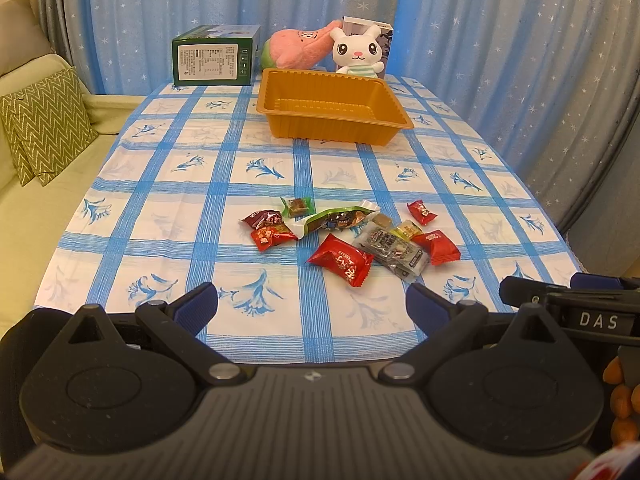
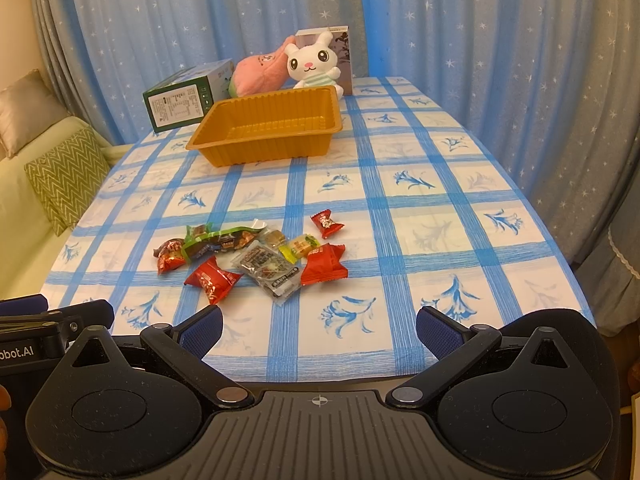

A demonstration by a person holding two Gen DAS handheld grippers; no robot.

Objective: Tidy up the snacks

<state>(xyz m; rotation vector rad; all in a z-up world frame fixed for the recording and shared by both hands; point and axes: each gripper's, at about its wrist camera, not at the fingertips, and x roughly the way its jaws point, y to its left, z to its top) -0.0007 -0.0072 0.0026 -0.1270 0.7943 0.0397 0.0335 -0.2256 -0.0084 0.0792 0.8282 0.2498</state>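
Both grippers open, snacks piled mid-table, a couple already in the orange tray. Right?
Not quite: the orange tray is empty, its ribbed bottom bare in the left wrist view. The snacks all lie mid-table; left gripper and right gripper are open.

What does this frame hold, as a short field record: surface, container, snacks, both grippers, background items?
surface: table with blue-checked cloth
container: orange tray, nothing in it, far side of table
snacks: loose pile of wrapped snacks mid-table, none in tray
left gripper: open, holding nothing, short of the pile
right gripper: open, holding nothing, short of the pile
background: green box, pink plush, white bunny plush
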